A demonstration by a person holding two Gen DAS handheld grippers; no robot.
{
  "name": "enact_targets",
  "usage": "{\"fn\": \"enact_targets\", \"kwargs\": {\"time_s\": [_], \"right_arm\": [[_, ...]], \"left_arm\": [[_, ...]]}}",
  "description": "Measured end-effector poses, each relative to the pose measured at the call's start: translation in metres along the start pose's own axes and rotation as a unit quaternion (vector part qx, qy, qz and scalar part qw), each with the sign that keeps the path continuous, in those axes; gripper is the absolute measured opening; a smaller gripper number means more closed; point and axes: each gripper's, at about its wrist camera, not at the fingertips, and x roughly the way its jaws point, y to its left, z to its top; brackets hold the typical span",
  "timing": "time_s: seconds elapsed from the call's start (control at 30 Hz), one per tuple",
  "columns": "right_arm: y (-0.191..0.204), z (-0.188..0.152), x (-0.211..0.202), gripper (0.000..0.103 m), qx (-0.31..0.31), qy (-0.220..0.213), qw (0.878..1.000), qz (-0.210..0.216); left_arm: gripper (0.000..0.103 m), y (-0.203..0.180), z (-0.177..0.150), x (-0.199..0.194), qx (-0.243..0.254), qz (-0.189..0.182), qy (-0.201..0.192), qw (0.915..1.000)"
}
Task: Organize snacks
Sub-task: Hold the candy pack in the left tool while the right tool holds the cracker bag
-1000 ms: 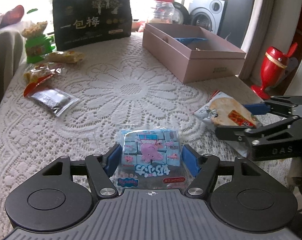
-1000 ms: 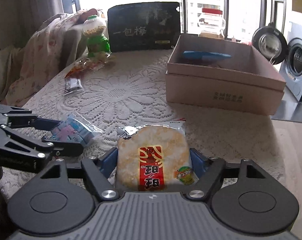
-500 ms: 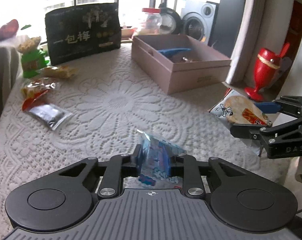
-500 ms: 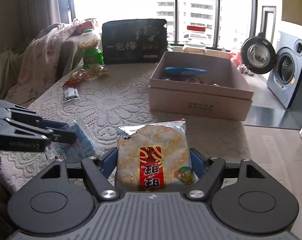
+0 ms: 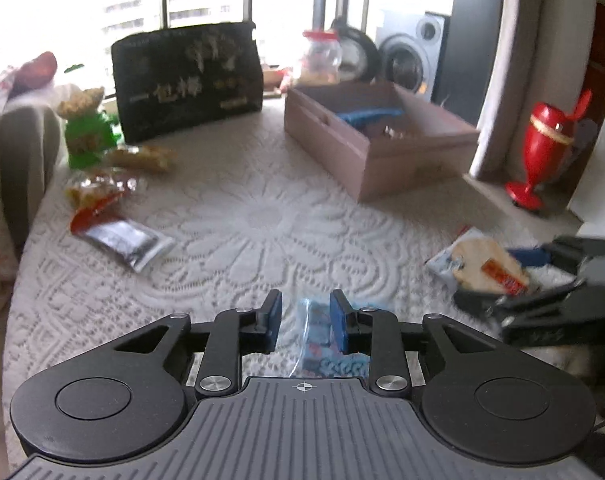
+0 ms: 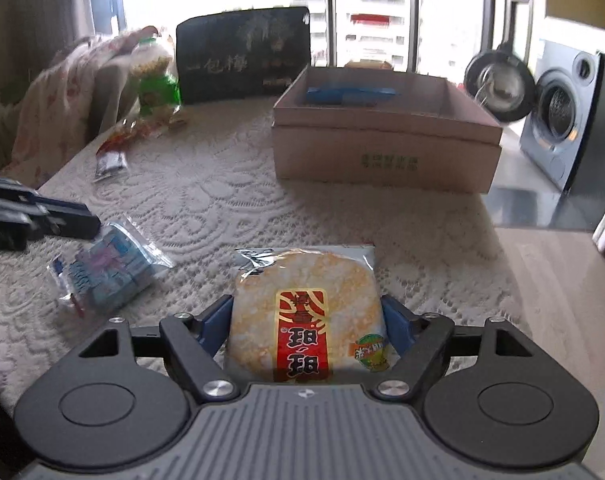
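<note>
Rice cracker packet (image 6: 306, 292), red label up, is clamped by its two side edges in the right gripper (image 6: 306, 320), low over the lace tablecloth (image 6: 230, 200). Held only at the edges, the slick wrapper could bow and slip out, or the cracker could crack if the grip tightens.

Just left, the blue candy packet (image 6: 106, 268) appears to lie on the cloth near the table's front edge. The left gripper (image 5: 304, 318) sits over it with its jaws parted and a clear gap between them. A careless nudge could push the packet off the table. Motion blur makes it hard to be sure no pad touches it.

Farther back stands the open pink box (image 6: 386, 152), the likely destination. Its near wall hides most of the inside, so free space is unclear. Other snacks at far left are too blurred to identify.
</note>
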Motion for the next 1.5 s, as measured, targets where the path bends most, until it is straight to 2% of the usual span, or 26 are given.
{"fn": "enact_targets", "kwargs": {"time_s": [0.1,0.23,0.3,0.33,0.37,0.43,0.47,0.63,0.77,0.87,1.13,1.2,1.27,1.37,1.5], "right_arm": [[0.002,-0.006,0.0,0.08,-0.006,-0.014,1.0,-0.004],[-0.001,-0.009,-0.001,0.08,-0.005,-0.021,1.0,-0.002],[-0.002,-0.009,-0.001,0.08,-0.006,-0.023,1.0,-0.001],[-0.002,-0.01,-0.001,0.08,-0.007,-0.024,1.0,0.0],[-0.002,-0.01,-0.001,0.08,-0.007,-0.025,1.0,0.0],[-0.002,-0.01,0.0,0.08,-0.008,-0.026,1.0,-0.001],[-0.002,-0.01,0.0,0.08,-0.008,-0.027,1.0,-0.001],[-0.001,-0.012,0.0,0.08,-0.009,-0.03,0.999,-0.002],[0.0,-0.013,0.0,0.08,-0.009,-0.033,0.999,-0.003],[0.0,-0.013,0.0,0.08,-0.009,-0.034,0.999,-0.003],[0.0,-0.013,0.0,0.08,-0.01,-0.035,0.999,-0.004],[0.0,-0.013,0.0,0.08,-0.01,-0.034,0.999,-0.004],[0.0,-0.012,0.0,0.08,-0.01,-0.031,0.999,-0.005],[-0.001,-0.005,-0.002,0.077,-0.009,-0.022,1.0,-0.003],[-0.003,0.007,-0.015,0.076,-0.018,-0.042,0.999,-0.013]], "left_arm": [[0.031,-0.015,0.001,-0.001,0.027,-0.022,0.011,0.9993],[0.036,-0.047,-0.012,0.018,0.099,-0.016,0.047,0.9938],[0.043,-0.059,-0.017,0.02,0.131,-0.005,0.036,0.9907],[0.054,-0.062,-0.018,0.021,0.134,-0.008,0.038,0.9902],[0.066,-0.063,-0.017,0.022,0.129,-0.018,0.042,0.9906],[0.078,-0.063,-0.016,0.025,0.12,-0.037,0.048,0.991],[0.081,-0.063,-0.016,0.026,0.119,-0.04,0.05,0.9909],[0.08,-0.058,-0.015,0.024,0.099,-0.047,0.045,0.993],[0.075,-0.044,-0.014,0.021,0.093,-0.01,0.03,0.9951],[0.077,-0.029,-0.015,0.024,0.076,0.008,0.039,0.9963],[0.079,-0.008,-0.015,0.034,0.011,-0.025,0.046,0.9985],[0.076,-0.007,-0.015,0.034,0.007,-0.029,0.042,0.9986],[0.068,-0.005,-0.015,0.032,0.004,-0.036,0.036,0.9987],[0.066,-0.001,-0.014,0.028,-0.008,-0.043,0.028,0.9987],[0.065,0.008,-0.004,0.014,-0.028,-0.047,0.006,0.9985]]}}
